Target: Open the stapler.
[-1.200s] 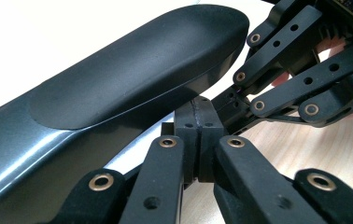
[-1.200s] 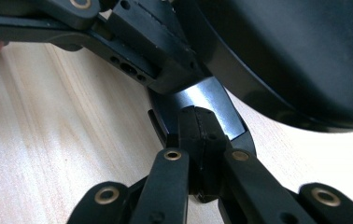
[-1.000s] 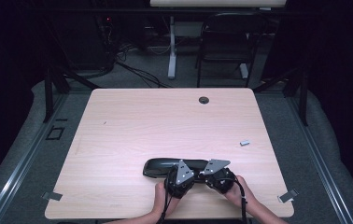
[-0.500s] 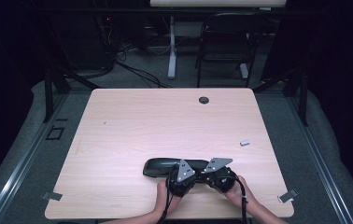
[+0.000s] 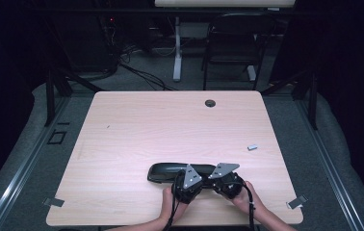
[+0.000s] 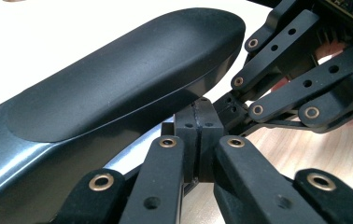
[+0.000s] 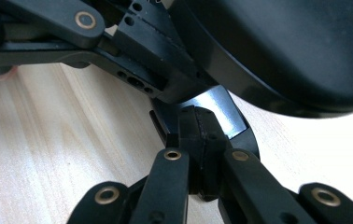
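Observation:
A long black glasses case [image 5: 168, 172] lies on the pale wooden table [image 5: 170, 130] near its front edge. Both grippers sit at the case's right end, each held in a hand. My left gripper [image 5: 192, 175] is shut, pads pressed flat together [image 6: 198, 133] right under the matte lid [image 6: 118, 84], with nothing visible between them. My right gripper [image 5: 214, 175] is shut too, its closed tips [image 7: 201, 135] against the glossy lower shell [image 7: 216, 109] below the lid [image 7: 286, 51]. The two grippers' tips almost meet: the right gripper [image 6: 228, 105] reaches in from the right, the left gripper [image 7: 177, 86] from the upper left.
A small grey piece [image 5: 252, 147] lies toward the table's right side. A round cable hole [image 5: 210, 103] sits at the far edge. Tape tabs mark the front corners [image 5: 297, 202] [image 5: 53, 202]. A dark chair [image 5: 235, 38] stands beyond the table.

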{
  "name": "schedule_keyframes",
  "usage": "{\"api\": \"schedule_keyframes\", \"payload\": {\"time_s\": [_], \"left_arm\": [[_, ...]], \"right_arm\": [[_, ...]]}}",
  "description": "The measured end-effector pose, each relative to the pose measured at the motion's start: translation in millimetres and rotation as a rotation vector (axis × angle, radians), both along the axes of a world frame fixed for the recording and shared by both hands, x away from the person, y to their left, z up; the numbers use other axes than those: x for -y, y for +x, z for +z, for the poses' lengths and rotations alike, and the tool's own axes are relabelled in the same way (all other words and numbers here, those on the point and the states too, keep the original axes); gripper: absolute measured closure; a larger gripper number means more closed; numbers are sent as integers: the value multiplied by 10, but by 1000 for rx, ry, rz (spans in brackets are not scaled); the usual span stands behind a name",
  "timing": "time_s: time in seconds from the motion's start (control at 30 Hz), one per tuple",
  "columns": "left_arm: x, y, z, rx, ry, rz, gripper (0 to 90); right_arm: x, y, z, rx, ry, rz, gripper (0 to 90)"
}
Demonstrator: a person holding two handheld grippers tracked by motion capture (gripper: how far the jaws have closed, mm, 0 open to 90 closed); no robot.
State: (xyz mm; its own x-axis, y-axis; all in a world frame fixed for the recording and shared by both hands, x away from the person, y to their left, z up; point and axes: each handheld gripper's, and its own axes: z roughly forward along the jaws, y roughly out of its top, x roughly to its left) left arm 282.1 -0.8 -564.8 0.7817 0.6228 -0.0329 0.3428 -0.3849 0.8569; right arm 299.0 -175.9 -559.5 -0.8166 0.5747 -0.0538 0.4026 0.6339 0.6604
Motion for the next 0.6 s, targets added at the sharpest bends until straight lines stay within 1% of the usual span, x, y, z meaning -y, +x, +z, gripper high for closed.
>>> {"api": "schedule_keyframes", "payload": {"time_s": [0.03,0.07,0.13,0.17,0.23,0.27,0.33,0.37,0.4,0.5,0.53,0.6], "left_arm": [[1,-5,4,5,9,1,900],[2,-12,5,7,4,9,900],[-1,-12,18,4,13,12,900],[-4,-4,17,-3,2,10,900],[-5,7,17,-5,3,4,900],[-5,12,8,-11,-7,-1,900],[2,25,5,-9,-7,-15,900],[5,28,-3,-17,-16,-16,900],[4,32,1,-22,-14,-18,900],[6,35,-6,-28,-29,-16,900],[10,34,-8,-28,-30,-12,900],[26,32,-11,-29,-31,-7,900]], "right_arm": [[6,3,0,-1,1,3,900],[11,9,-2,2,2,9,900],[15,11,-8,4,9,8,900],[12,7,-2,3,2,6,900],[14,14,3,7,-8,2,900],[16,20,2,-2,2,-1,900],[19,25,7,-6,-6,-2,900],[10,19,13,-5,-14,-5,900],[3,15,14,-1,-19,-7,900],[10,23,12,-10,-9,-5,900],[11,25,5,-10,1,-12,900],[10,24,7,-10,-1,-13,900]]}}
